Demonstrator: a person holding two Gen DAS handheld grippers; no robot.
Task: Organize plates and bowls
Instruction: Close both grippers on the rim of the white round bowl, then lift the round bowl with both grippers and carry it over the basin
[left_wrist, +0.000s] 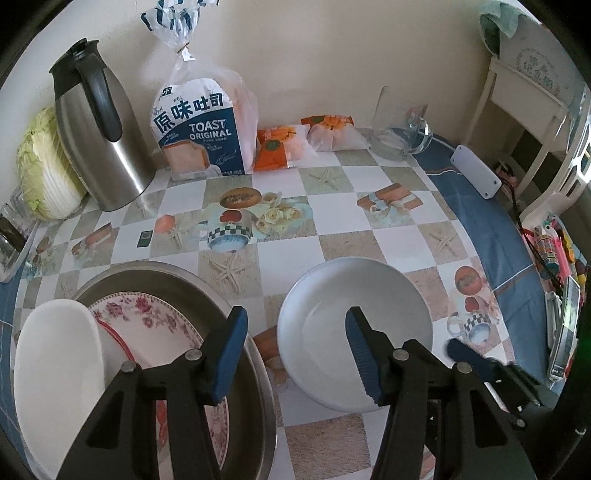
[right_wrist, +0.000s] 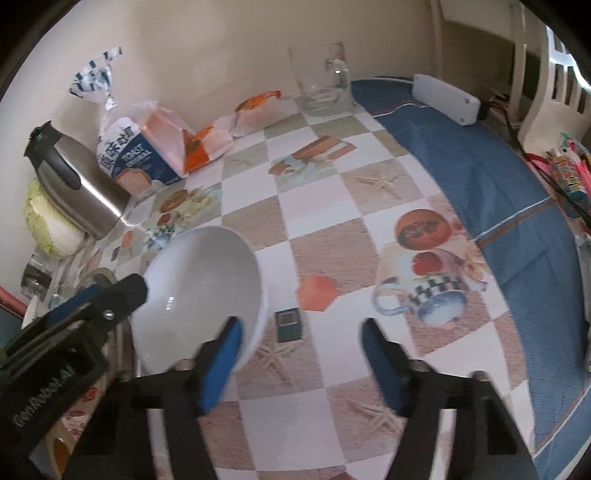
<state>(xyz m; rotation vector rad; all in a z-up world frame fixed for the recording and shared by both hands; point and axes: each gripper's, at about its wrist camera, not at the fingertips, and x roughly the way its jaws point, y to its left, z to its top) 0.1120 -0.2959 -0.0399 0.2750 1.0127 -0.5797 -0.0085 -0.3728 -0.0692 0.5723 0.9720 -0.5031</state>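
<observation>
Hovering both spread, empty grippers, left (left_wrist: 295, 354) and right (right_wrist: 301, 356), I judge the glossy white ceramic bowl (left_wrist: 354, 332) near the table's front edge rigid, slippery, breakable, best pinched at its rim.

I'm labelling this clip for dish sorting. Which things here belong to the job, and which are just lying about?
Job: white bowl, metal basin, floral plate, white dish.

Lying about: kettle, toast bag, cabbage, snack packets, glass mug.
</observation>
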